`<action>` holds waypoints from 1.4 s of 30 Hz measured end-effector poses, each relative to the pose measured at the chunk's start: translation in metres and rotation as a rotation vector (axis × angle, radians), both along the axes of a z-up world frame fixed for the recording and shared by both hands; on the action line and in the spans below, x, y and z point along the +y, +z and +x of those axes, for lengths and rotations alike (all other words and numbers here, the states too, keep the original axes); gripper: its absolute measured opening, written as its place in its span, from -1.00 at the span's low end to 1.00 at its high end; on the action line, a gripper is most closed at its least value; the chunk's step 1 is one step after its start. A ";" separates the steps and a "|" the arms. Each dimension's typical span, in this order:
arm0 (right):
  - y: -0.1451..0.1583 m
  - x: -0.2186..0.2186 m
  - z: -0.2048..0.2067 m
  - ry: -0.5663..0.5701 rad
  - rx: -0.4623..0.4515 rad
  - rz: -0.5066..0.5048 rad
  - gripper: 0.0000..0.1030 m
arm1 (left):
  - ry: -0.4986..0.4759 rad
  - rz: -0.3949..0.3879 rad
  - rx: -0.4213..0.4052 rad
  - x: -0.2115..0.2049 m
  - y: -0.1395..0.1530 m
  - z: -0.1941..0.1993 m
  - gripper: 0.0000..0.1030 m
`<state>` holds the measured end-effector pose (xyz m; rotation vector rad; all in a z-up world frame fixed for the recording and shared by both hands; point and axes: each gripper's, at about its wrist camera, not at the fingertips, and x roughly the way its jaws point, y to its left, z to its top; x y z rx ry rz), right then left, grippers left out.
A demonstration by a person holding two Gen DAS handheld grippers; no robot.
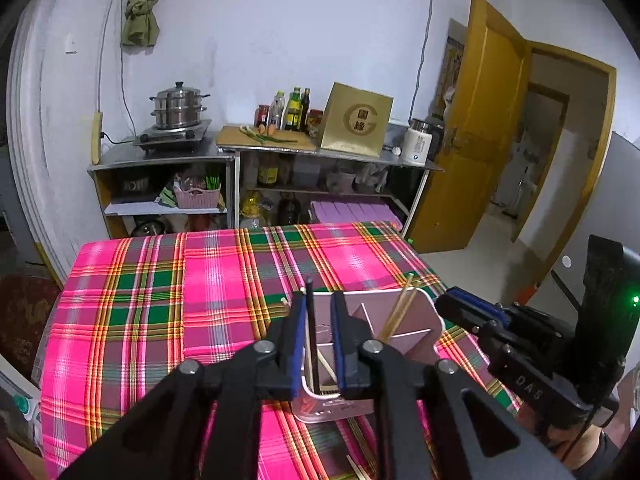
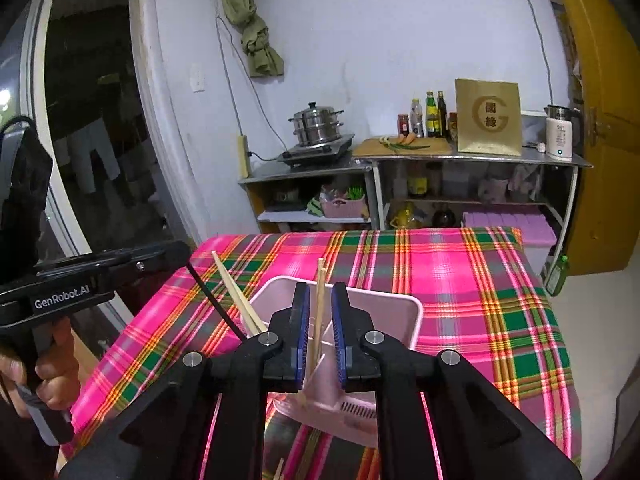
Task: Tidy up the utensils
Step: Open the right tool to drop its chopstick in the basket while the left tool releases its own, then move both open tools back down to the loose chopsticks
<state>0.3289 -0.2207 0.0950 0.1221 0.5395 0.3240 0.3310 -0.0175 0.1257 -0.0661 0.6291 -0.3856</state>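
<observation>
**Both claws over the pink holder, one stick between each pair of pads**

Left gripper: blue-padded jaws part open, a narrow gap. A thin black chopstick stands upright in that gap, close against the left pad; cannot tell if it is actually clamped. Its lower end goes down into the near-left compartment of the pale pink rectangular plastic utensil holder. A light wooden chopstick leans in the same compartment, low down.

Right gripper: jaws part open, similar gap. A pale wooden chopstick stands nearly upright between the pads, apparently touching neither; lower end inside the holder. Grip cannot be confirmed.

Holder: divided into compartments by inner walls. In the left wrist view a pair of tan wooden chopsticks leans in the right-hand compartment, tips above the rim. In the right wrist view another wooden pair leans out over the holder's left rim, beside the black stick.

Holder sits on the table with the pink, green and yellow plaid cloth, near its front edge. More sticks lie loose on the cloth at the near edge, partly hidden under the left claw.

A hand grips the left tool's handle, seen at the left in the right wrist view.
</observation>
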 end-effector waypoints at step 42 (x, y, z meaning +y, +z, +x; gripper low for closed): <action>-0.054 -0.003 -0.239 -0.031 -0.064 -0.079 -0.43 | 0.062 0.029 -0.073 0.007 -0.095 -0.235 -0.42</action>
